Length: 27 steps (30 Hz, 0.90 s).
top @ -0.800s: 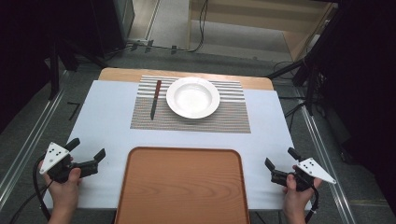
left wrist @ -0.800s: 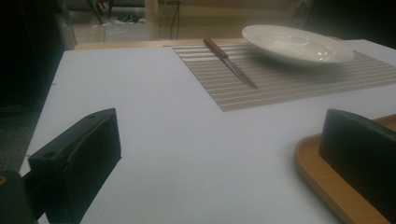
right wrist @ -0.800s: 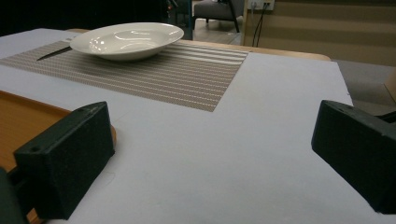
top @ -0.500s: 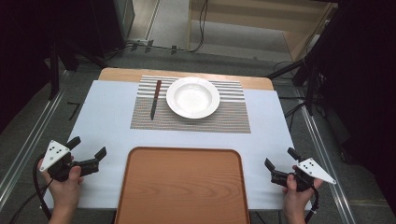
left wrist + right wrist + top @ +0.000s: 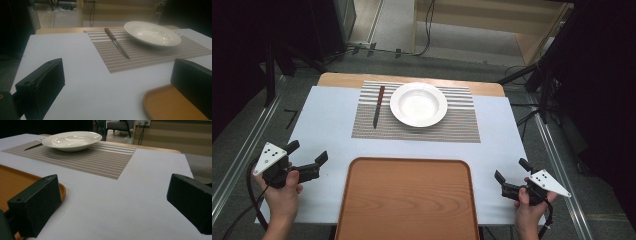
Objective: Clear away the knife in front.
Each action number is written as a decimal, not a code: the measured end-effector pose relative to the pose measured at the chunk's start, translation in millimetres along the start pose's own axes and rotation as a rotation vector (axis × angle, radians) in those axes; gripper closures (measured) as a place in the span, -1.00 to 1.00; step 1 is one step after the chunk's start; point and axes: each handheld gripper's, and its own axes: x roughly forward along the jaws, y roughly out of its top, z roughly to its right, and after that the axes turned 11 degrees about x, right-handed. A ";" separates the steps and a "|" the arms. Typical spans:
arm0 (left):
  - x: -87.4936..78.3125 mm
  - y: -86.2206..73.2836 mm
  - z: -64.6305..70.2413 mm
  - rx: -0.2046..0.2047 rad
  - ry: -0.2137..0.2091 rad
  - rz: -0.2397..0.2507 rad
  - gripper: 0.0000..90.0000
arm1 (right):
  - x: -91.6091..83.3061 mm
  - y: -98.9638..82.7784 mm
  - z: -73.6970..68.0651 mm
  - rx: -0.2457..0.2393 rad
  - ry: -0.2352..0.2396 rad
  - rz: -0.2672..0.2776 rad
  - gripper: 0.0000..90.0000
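A white plate (image 5: 418, 104) rests on a striped placemat (image 5: 462, 125) at the far middle of the table. A knife (image 5: 377, 105) with a dark red handle lies on the mat just left of the plate. A wooden tray (image 5: 407, 200) lies bare at the near edge. My left gripper (image 5: 307, 155) hovers open at the table's near left, left of the tray. My right gripper (image 5: 511, 176) is held open at the near right, right of the tray. In the left gripper view the knife (image 5: 117, 44) and plate (image 5: 152, 33) lie ahead. The right gripper view has the plate (image 5: 72, 140) at far left.
The table (image 5: 322, 120) has a white top with a wooden strip along its far edge. Dark stands and cables (image 5: 532, 75) crowd the floor around the table's far corners. Metal rails run along the floor on both sides.
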 end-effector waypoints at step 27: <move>53.3 59.5 16.7 0.073 -0.075 0.025 -1.00 | -0.4 -0.2 0.4 0.000 0.008 0.005 -1.00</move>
